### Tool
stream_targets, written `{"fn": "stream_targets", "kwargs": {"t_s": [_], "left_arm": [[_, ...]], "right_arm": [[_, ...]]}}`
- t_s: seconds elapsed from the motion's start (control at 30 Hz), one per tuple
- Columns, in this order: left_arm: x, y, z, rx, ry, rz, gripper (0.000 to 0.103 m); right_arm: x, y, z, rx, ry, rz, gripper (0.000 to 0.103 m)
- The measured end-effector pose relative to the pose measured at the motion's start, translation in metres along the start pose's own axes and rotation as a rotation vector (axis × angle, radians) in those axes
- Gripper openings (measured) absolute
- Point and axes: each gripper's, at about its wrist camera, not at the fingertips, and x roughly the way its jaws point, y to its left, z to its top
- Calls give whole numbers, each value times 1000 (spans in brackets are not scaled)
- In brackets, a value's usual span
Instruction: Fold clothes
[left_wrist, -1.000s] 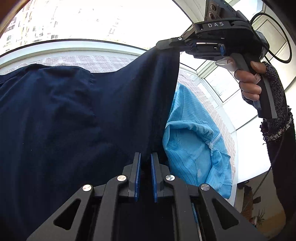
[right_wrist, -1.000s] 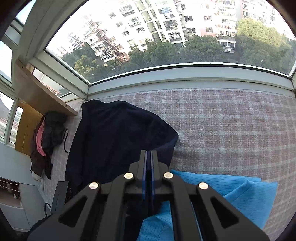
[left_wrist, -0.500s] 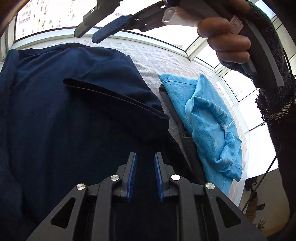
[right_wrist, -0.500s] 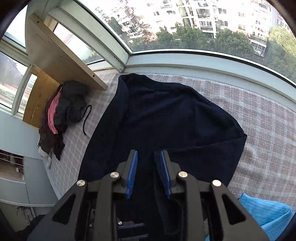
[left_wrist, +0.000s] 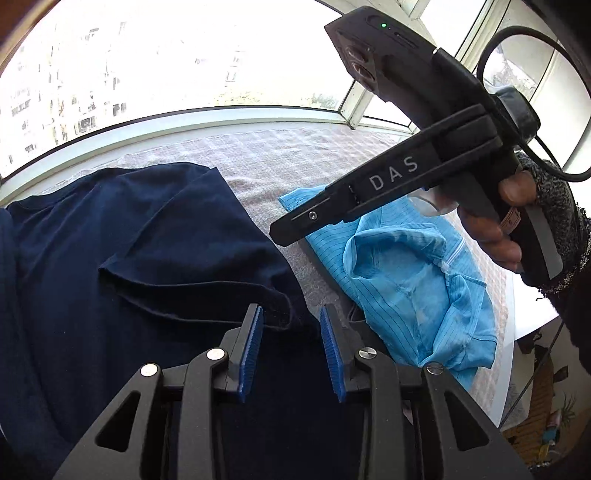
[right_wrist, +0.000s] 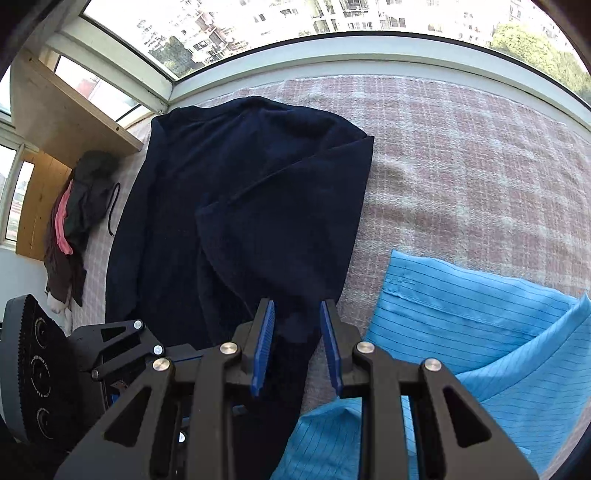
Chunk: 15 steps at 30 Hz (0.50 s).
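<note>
Navy cotton: a dark navy shirt (left_wrist: 122, 251) lies spread on a pink checked blanket (left_wrist: 280, 155) under a wide window.

Left wrist view, left gripper: the left gripper (left_wrist: 291, 314) is released, its 2 blue pads apart with nothing pinched; its jaws have just been opening. The folded-over sleeve hem of the shirt lies just past the tips.

Left wrist view, right gripper: the right gripper (left_wrist: 277, 234) crosses the upper right, held by a hand (left_wrist: 506, 221) in a speckled knit sleeve (left_wrist: 557, 229). It hangs above the cloth; from this side I cannot tell how its jaws stand.

Left wrist view, second garment: a light blue striped shirt (left_wrist: 406, 280) lies rumpled to the right, near the navy one.

Right wrist view, right gripper: the right gripper (right_wrist: 297, 317) points steeply down, pads parted and empty.

Right wrist view, navy shirt: the navy shirt (right_wrist: 240, 206) runs lengthwise away from the tips toward the window, 1 side already folded inward. Its near right edge sits directly beneath the pads.

Right wrist view, blue shirt: (right_wrist: 480, 325) it lies to the right.

Key relation: both grippers sit at the shirt's near end; the next fold likely travels along its long axis.
</note>
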Motion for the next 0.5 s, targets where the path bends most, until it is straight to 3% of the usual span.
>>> {"fn": "stream_targets", "kwargs": {"t_s": [0.07,0.1,0.13,0.17,0.27,0.37,0.47,0.5], "left_arm": [[16,1,1,17,68,9,35],[25,3,-1,16,113,12,30],[30,8,-6,12,145,28,9],[34,12,-11,7,175,45,0],[15,30,-31,-65,142,83,1],[-3,37,-48,-112,104,62,1],[-10,44,-50,-152,100,20,21],[-16,49,-46,-178,80,6,27]], "right_arm": [[3,-4,7,18,-6,20,26],[5,-4,8,17,-5,20,26],[7,-4,10,15,-4,19,26],[9,-5,12,14,-3,19,26],[22,-2,11,-13,33,7,26],[38,5,7,-81,75,-92,26],[37,14,3,-125,55,-162,26],[33,18,-1,-127,43,-137,26]]}}
